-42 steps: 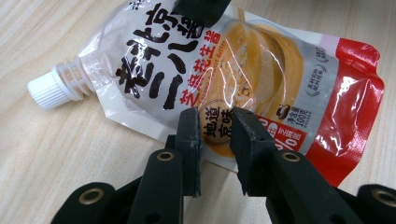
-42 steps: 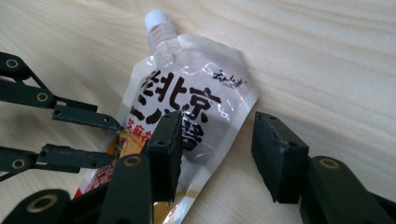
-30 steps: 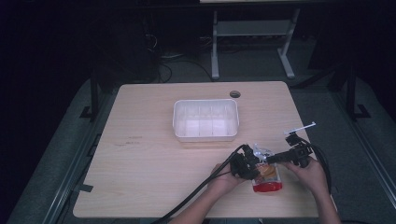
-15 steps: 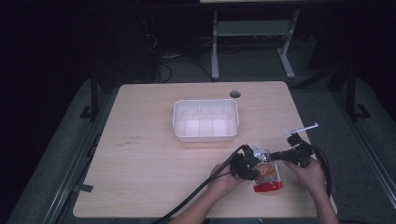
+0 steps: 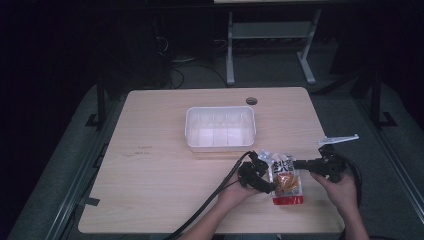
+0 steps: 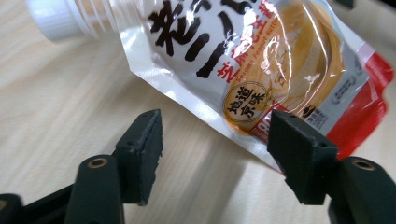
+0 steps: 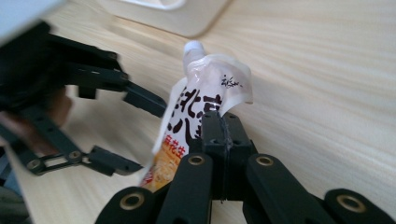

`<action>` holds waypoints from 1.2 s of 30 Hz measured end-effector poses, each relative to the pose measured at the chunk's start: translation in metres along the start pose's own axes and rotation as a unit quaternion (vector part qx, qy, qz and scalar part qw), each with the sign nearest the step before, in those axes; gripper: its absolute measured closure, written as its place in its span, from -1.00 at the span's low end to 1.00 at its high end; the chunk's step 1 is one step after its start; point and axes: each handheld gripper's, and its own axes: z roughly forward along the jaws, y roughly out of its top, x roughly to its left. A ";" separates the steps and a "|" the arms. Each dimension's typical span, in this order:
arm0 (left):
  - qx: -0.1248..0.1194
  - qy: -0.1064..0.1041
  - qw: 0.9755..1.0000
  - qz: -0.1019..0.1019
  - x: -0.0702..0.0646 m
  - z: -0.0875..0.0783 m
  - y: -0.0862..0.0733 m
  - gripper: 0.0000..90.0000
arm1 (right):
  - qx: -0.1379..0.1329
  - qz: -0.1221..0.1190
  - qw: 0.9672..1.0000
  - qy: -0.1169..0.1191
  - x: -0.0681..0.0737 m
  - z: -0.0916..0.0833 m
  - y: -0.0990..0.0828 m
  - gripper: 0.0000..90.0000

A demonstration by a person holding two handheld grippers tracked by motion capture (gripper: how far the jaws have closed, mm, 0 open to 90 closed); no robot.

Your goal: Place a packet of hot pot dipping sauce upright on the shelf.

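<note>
**Pale wood counter, one pouch between two grippers**

Pale wood counter (image 5: pixel 165 170) carries what we see: a spouted sauce pouch (image 5: pixel 285 178) lying near the front edge, printed in black characters over an orange and red panel. Our right gripper (image 5: pixel 296 163) has its fingers pressed together on the pouch's edge, lifting that side so the film curls up just beyond the fingers (image 7: pixel 219 135) in the right gripper view. Our left gripper (image 5: pixel 262 172) sits on the pouch's other side with its fingers spread apart; in the left gripper view the pouch's lower corner lies between and just past the fingers (image 6: pixel 142 149), not gripped. Beyond both sets of fingers stands a white plastic bin (image 5: pixel 221 128), close to the pouch's white cap (image 6: pixel 53 21). Black cables (image 5: pixel 210 202) trail back from the left gripper across the counter.
</note>
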 end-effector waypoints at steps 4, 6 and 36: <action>-0.026 -0.048 0.998 -0.040 0.008 -0.001 0.000 -0.37 | -0.021 -0.025 0.999 0.011 0.010 -0.009 0.001 1.00; -0.038 -0.078 0.995 -0.059 0.012 -0.001 0.000 -0.37 | -0.026 -0.038 0.999 0.020 0.014 -0.012 0.003 1.00; -0.072 -0.132 0.989 0.006 0.000 -0.021 0.004 0.89 | -0.029 -0.103 0.988 0.111 0.022 -0.006 0.005 0.44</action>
